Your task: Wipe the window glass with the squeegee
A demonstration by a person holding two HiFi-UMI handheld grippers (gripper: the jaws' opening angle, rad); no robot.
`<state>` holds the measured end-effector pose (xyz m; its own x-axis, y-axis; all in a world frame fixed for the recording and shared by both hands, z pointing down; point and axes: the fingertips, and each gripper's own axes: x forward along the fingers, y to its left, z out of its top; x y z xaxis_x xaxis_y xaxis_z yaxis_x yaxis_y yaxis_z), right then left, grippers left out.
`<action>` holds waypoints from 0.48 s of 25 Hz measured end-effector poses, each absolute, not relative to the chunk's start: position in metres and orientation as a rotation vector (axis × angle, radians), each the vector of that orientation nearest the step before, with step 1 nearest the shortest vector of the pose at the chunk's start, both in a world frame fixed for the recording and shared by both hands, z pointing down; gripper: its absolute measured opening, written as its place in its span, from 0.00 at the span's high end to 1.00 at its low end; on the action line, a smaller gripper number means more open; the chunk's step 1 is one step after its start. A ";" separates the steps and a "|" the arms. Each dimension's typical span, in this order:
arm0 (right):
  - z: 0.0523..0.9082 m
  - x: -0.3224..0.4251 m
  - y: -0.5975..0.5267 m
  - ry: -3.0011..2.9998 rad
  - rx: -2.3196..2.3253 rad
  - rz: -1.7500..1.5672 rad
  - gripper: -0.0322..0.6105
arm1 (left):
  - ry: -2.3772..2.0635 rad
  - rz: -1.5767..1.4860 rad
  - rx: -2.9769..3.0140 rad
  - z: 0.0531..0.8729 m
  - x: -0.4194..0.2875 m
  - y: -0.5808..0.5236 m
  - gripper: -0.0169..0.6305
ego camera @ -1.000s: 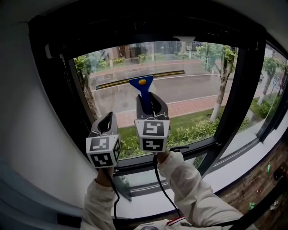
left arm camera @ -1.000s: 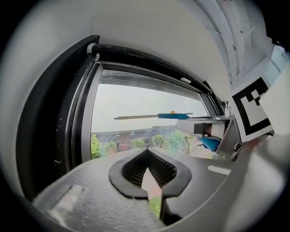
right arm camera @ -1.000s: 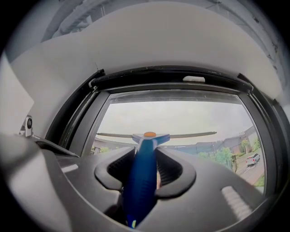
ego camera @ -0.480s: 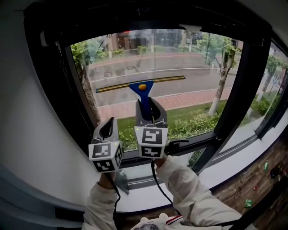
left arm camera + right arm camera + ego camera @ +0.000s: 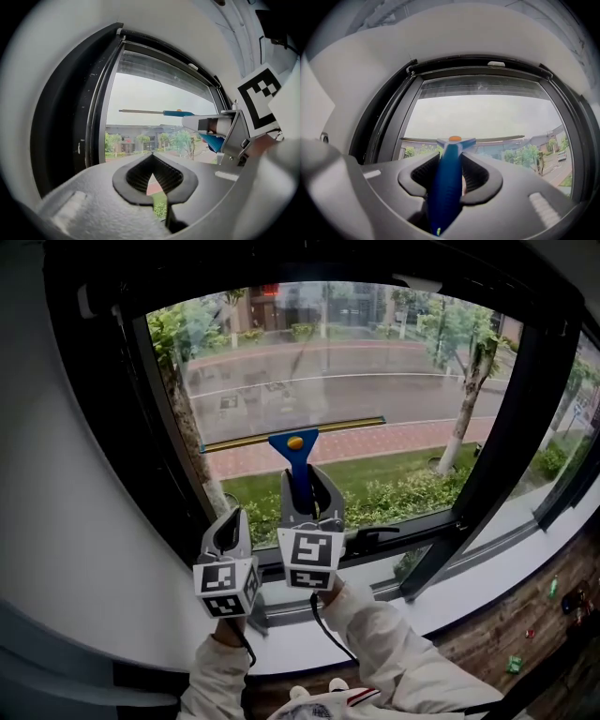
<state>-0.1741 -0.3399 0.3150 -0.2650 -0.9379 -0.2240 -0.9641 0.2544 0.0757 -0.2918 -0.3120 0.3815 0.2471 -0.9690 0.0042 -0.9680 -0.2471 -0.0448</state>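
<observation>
The right gripper's (image 5: 310,478) fingers clamped the blue, orange-dotted squeegee (image 5: 294,448), blade on window glass (image 5: 375,352); only its own view showed the left gripper's (image 5: 153,182) fingers closed, empty.

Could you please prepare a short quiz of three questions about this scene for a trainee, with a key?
1. True or false: the right gripper holds the blue plastic squeegee by its handle.
2. The left gripper is: A) shut on a cloth; B) shut and empty; C) wide open.
3. Fill in: the squeegee's long brass-coloured blade runs roughly ___ across the window glass.
Key: 1 true; 2 B; 3 horizontally.
</observation>
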 end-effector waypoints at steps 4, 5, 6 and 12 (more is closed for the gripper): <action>0.329 -0.178 -0.338 2.393 -1.818 0.286 0.72 | 1.923 -0.060 -2.470 0.400 -0.294 -0.309 0.97; 0.332 -0.179 -0.338 2.396 -1.818 0.281 0.72 | 1.926 -0.065 -2.472 0.403 -0.295 -0.308 0.97; 0.335 -0.179 -0.338 2.399 -1.819 0.276 0.72 | 1.929 -0.070 -2.473 0.407 -0.295 -0.308 0.97; 0.362 -0.185 -0.336 2.424 -1.824 0.234 0.72 | 1.945 -0.095 -2.490 0.428 -0.296 -0.305 0.97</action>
<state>-0.1849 -0.3361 0.3619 -0.2780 -0.9452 -0.1710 -0.9605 0.2711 0.0631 -0.2956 -0.3053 0.4279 0.2412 -0.9687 0.0593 -0.9698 -0.2428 -0.0212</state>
